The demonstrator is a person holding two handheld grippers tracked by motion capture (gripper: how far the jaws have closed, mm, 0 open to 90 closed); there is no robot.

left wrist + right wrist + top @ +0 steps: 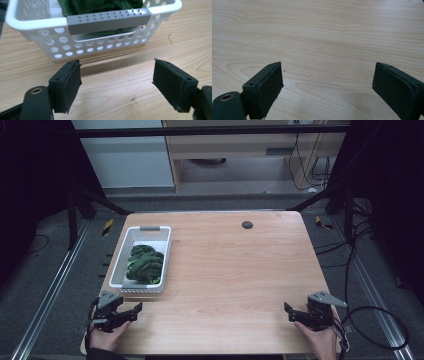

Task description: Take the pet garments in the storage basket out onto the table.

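A white perforated basket point(120, 265) with grey handles sits on the left part of the wooden table point(235, 270). Dark green cloth point(145, 262) lies bunched inside it. My left gripper point(131, 313) rests near the table's front left corner, just in front of the basket, open and holding nothing. In the left gripper view the basket's near wall point(57, 51) and grey handle point(107, 21) stand close ahead of the spread jaws, with the green cloth point(100, 5) behind. My right gripper point(290, 312) is at the front right, open over bare wood point(324, 37).
A small dark round cap point(247, 224) is set in the table near its far edge. Cables point(380, 320) trail on the floor to the right. Metal rails point(45, 295) run along the floor on both sides. A cabinet point(240, 155) stands beyond the table.
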